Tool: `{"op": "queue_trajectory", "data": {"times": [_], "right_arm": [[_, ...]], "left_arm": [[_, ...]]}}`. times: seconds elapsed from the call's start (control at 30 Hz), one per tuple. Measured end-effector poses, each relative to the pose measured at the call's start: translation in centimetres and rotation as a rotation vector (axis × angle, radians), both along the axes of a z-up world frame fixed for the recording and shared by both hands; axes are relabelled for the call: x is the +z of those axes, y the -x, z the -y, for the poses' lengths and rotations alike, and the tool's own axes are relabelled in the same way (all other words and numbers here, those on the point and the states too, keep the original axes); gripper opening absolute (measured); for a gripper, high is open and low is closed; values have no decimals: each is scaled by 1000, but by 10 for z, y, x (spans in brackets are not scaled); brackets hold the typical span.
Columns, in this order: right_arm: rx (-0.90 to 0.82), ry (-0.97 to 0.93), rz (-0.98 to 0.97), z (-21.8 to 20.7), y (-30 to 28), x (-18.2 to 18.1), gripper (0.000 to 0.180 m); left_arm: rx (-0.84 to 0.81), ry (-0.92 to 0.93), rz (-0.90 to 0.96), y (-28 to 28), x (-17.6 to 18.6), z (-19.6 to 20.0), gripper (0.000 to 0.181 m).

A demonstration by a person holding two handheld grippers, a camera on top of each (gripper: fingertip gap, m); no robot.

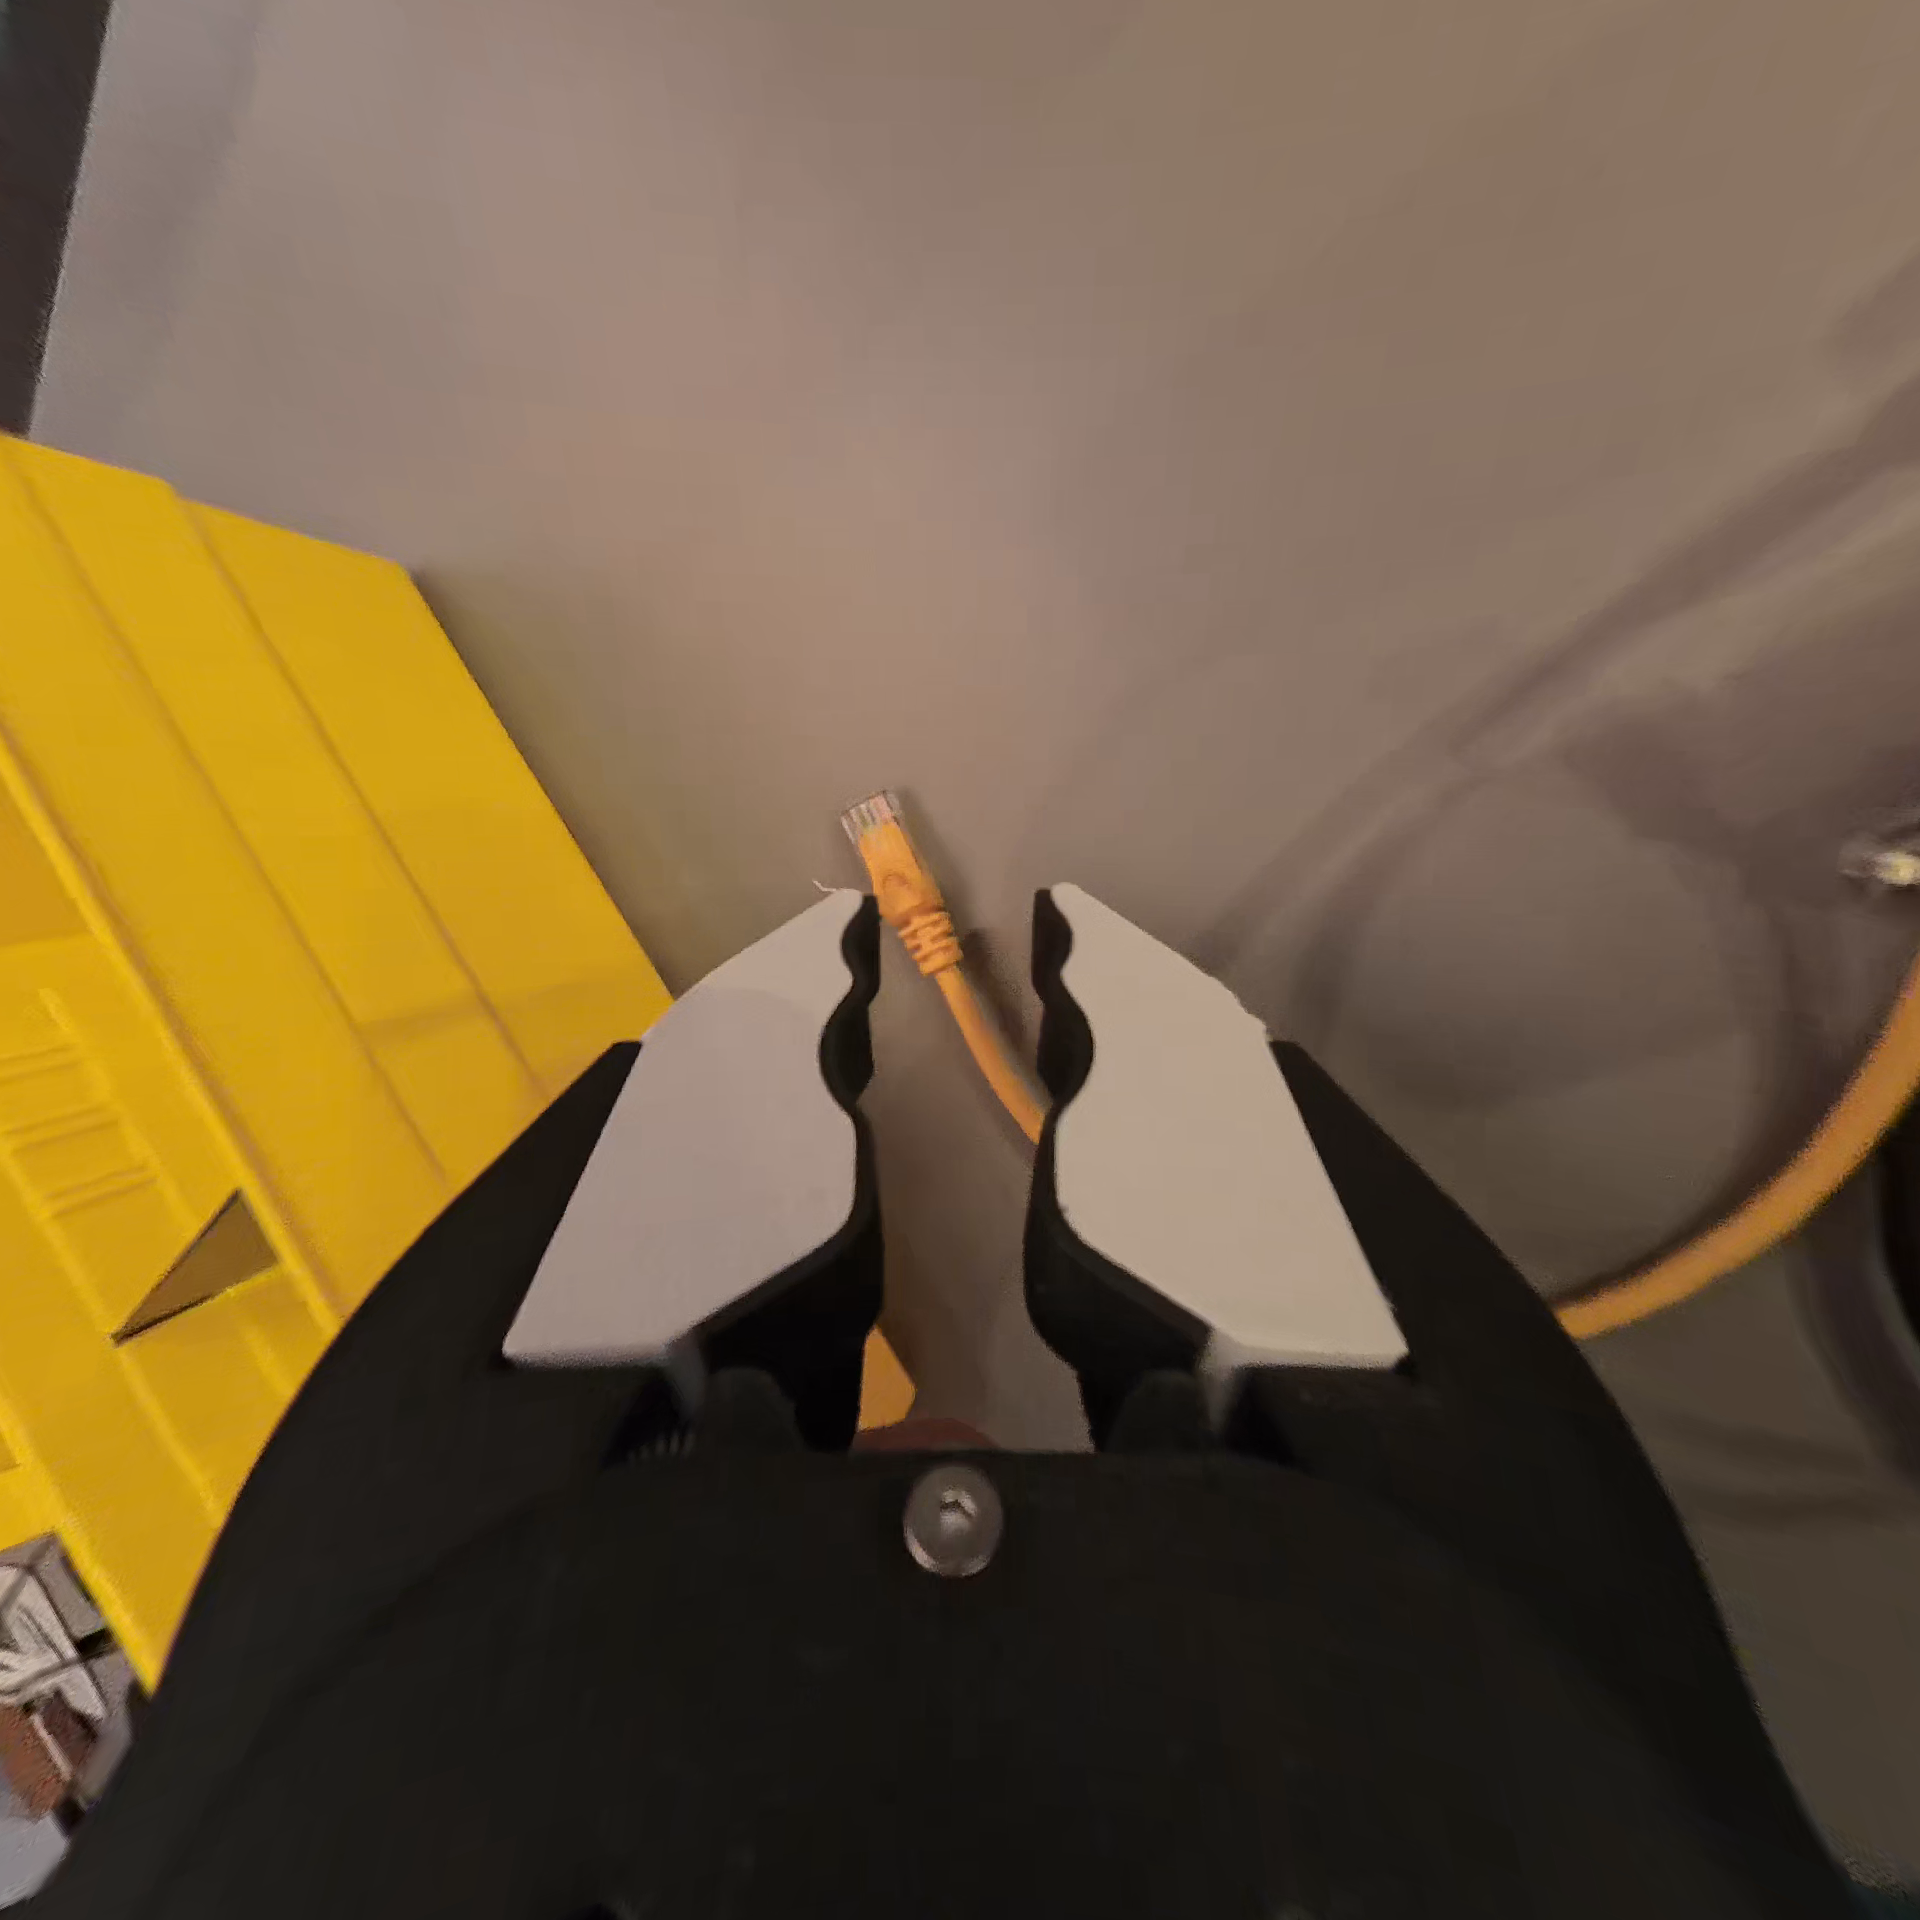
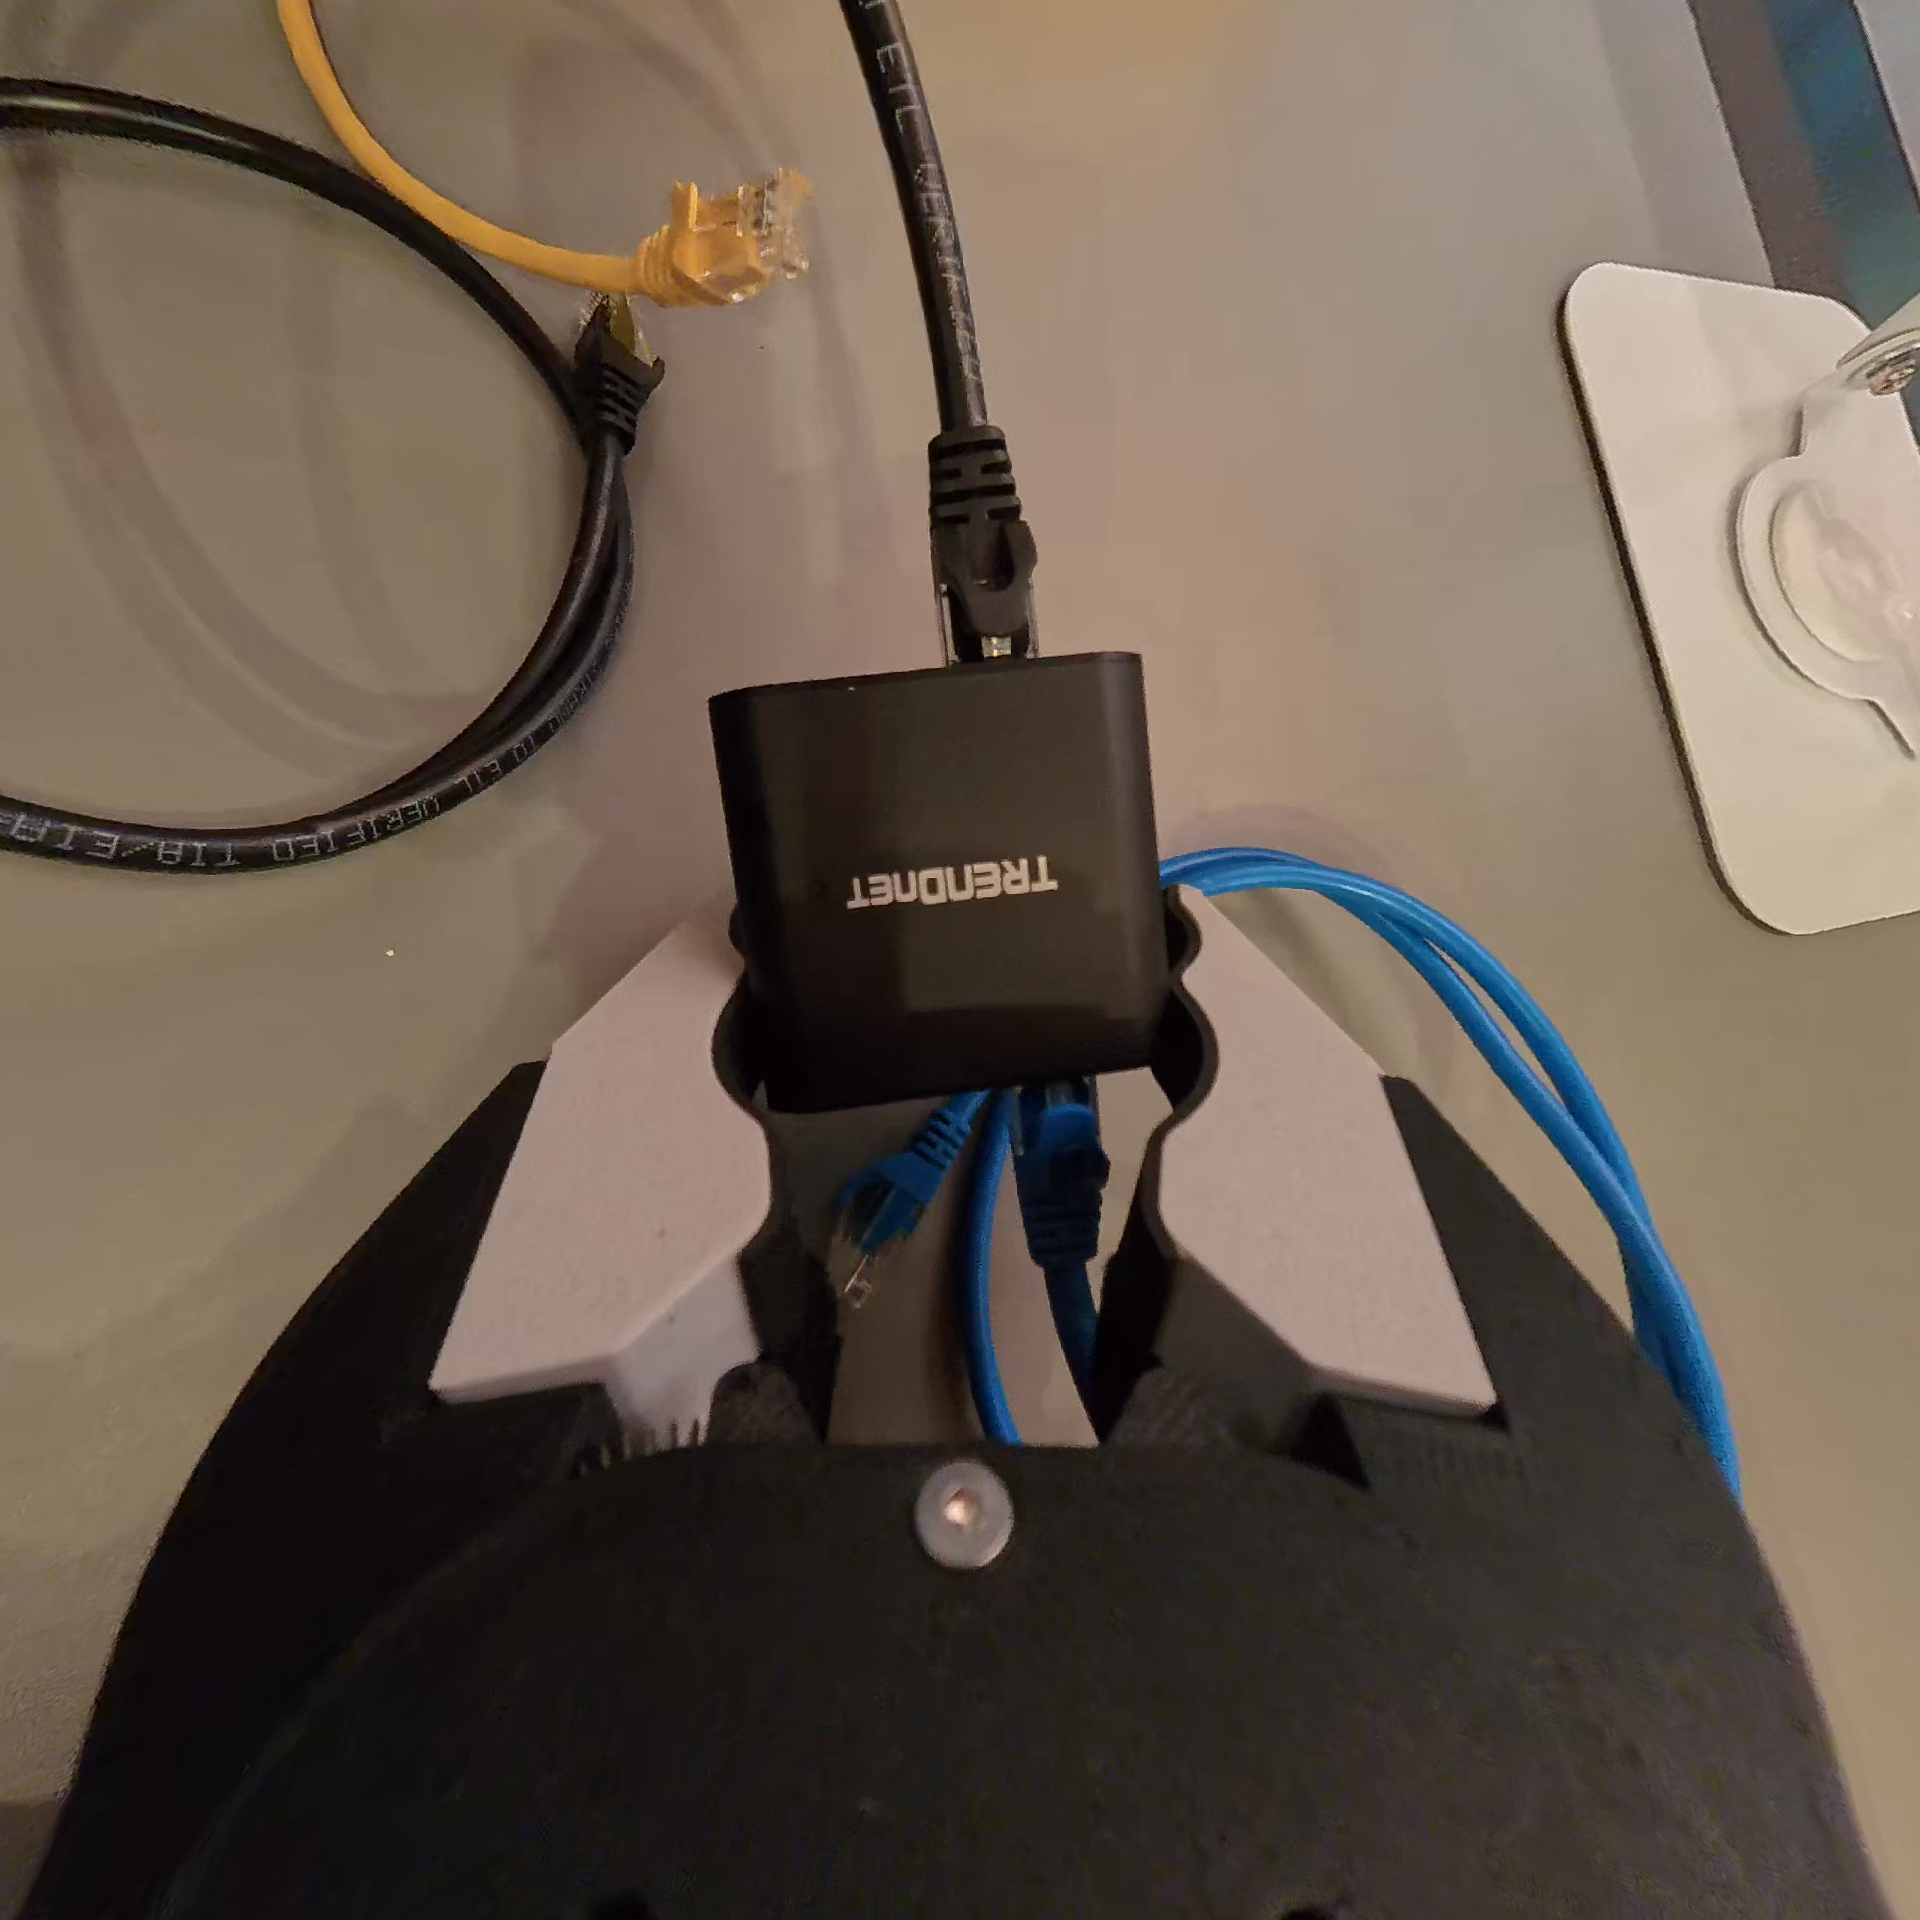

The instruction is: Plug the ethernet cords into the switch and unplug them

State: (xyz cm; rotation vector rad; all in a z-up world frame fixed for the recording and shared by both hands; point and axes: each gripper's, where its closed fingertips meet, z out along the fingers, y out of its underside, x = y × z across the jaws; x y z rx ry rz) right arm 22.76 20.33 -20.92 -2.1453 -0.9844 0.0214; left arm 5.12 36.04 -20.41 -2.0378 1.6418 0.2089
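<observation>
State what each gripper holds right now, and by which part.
The right gripper clamps the black switch by its two side walls, near its rear end. The left gripper is open and holds nothing; the yellow cord's plug lies between its fingertips.

The left tool [image 1: 956, 914] hung over the grey counter [image 1: 1039, 416] with its two fingers [image 1: 727, 1122] parted. A yellow cord [image 1: 977, 1023] lay on the counter in the gap between them, passing under the right finger and curving away to the right edge. Its plug [image 1: 883, 836], clear at the tip, rested just beyond the left fingertip, pointing away from the tool. A yellow plastic bin [image 1: 239, 883] sat on the left, close beside the left finger.
</observation>
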Motion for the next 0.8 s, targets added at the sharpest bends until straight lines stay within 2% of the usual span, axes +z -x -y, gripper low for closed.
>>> {"op": "queue_trajectory", "data": {"times": [0.1, 0.3, 0.5, 0.7, 0.8], "right_arm": [[-2, -12, -4, 0, -1, 3, 73], [6, -16, -3, 0, 2, 4, 73], [-1, -34, -14, -1, 1, 8, 73], [9, -32, -23, -1, 3, 8, 73], [6, -32, -34, -1, 2, 8, 73]], "left_arm": [[73, -13, 32, 8, -12, -10, 37], [165, 49, 154, 10, -22, -12, 19], [211, 101, 343, 3, -24, -9, 16], [116, 142, 403, -14, -24, 2, 10], [35, 136, 457, -29, -12, 10, 10]]}}
